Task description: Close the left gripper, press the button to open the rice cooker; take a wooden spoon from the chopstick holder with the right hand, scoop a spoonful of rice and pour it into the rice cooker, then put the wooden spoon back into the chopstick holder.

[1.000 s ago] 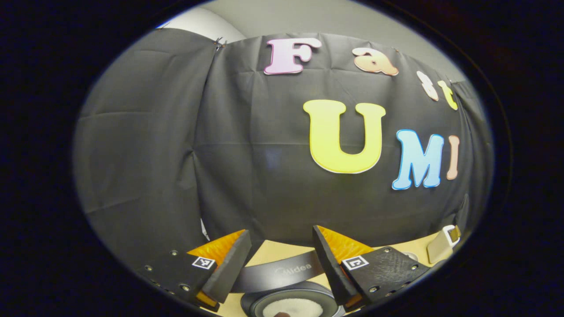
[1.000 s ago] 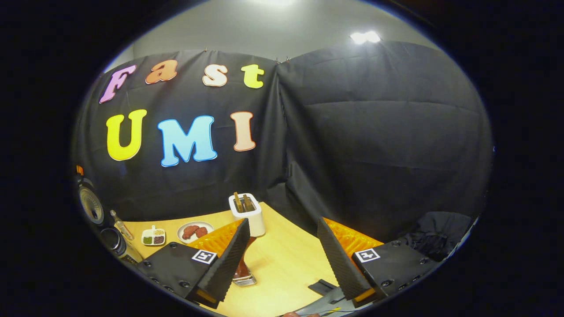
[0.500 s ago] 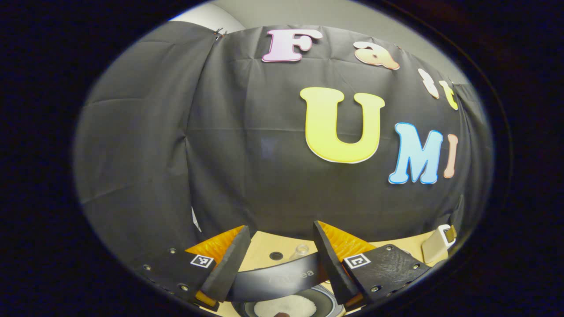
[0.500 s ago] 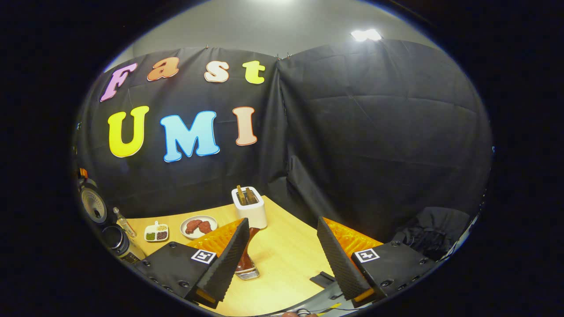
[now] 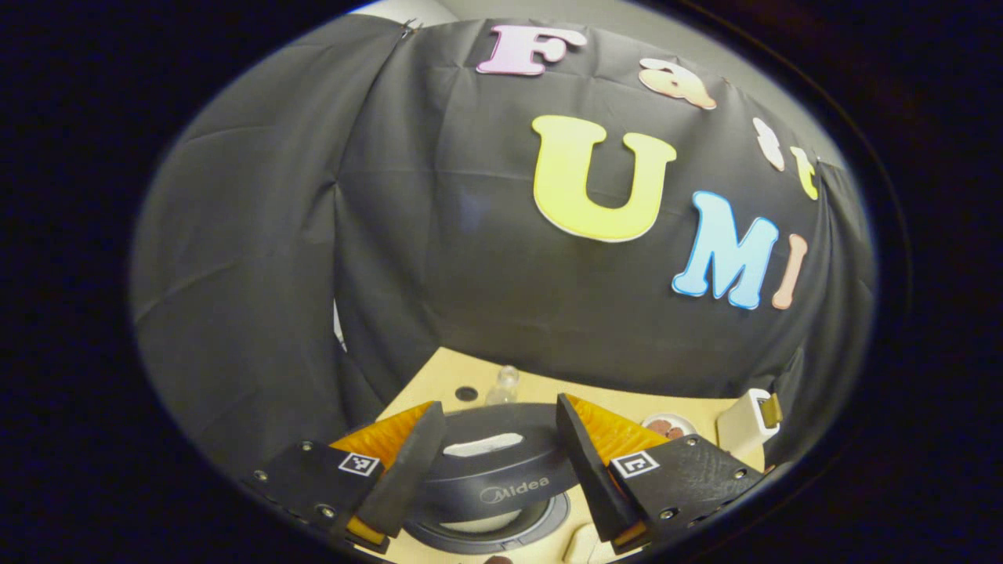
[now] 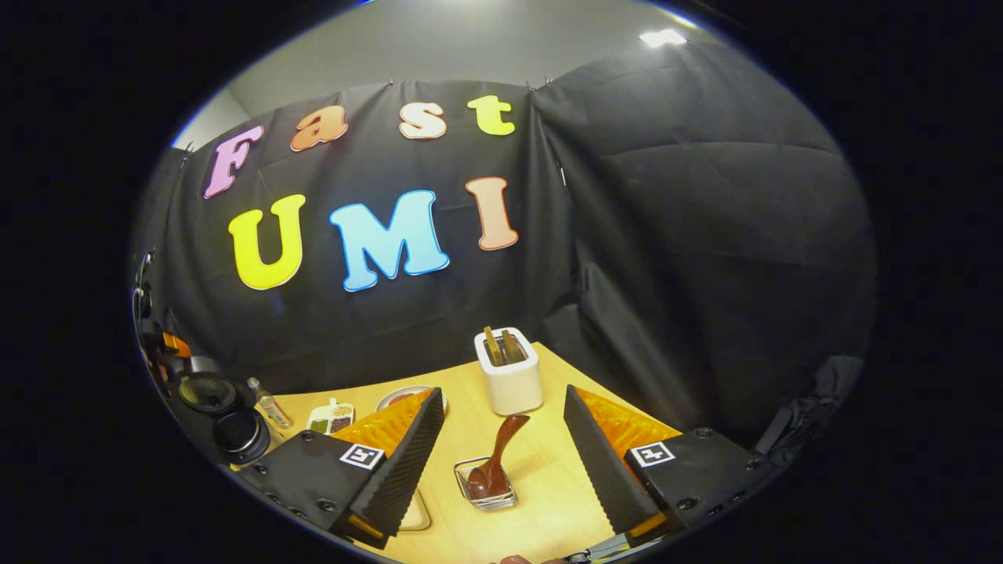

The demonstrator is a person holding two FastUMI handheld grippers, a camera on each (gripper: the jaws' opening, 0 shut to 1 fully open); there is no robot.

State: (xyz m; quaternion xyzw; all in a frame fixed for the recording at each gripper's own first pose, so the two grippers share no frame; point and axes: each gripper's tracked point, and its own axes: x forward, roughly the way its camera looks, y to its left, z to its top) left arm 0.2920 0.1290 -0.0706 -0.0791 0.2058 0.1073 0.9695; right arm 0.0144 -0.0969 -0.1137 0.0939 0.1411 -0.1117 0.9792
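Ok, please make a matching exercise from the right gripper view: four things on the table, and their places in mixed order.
Things:
1. wooden spoon
2. white box
3. divided dish
4. rice cooker

Places:
A. at the far left edge of the table
B. standing in a clear holder, between the fingers of the open right claw
C. directly beyond the spoon
D. beside a small bottle

Pairs: 1-B; 2-C; 3-D; 4-A

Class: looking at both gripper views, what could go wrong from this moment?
The wooden spoon leans in the small chopstick holder ahead of the open right gripper; a nudge might tip it. The open left gripper hangs close over the rice cooker and could knock it.
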